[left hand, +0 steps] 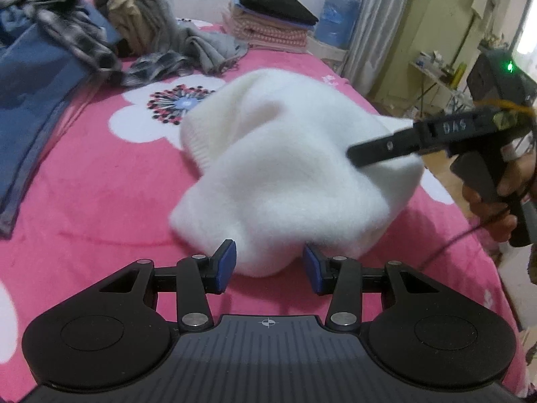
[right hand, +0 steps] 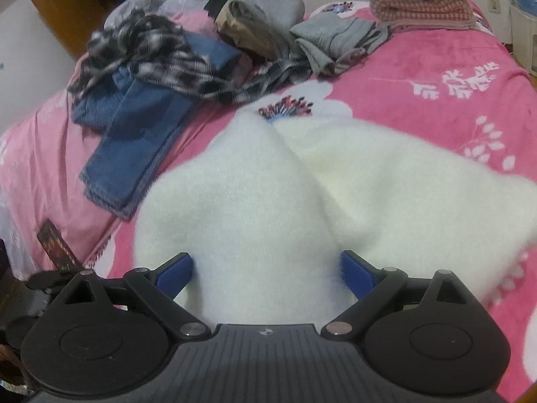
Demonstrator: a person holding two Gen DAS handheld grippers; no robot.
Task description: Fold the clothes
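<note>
A fluffy white sweater (left hand: 285, 168) is bunched up over the pink flowered blanket (left hand: 84, 184). My left gripper (left hand: 268, 267) is shut on a thick fold at its near edge, blue pads pressed into both sides. In the right wrist view the sweater (right hand: 261, 208) fills the foreground. My right gripper (right hand: 266, 273) is shut on a wide bunch of it. From the left wrist view, one black finger (left hand: 386, 146) of the right gripper digs into the sweater's right side, and a person's hand (left hand: 483, 201) holds the handle.
Unfolded clothes lie at the far left: blue jeans (right hand: 134, 134), a black-and-white plaid shirt (right hand: 151, 57) and grey garments (right hand: 329, 40). A folded stack (left hand: 272, 16) with a black top sits at the far end. The bed's right edge (left hand: 470, 235) drops toward a cluttered room.
</note>
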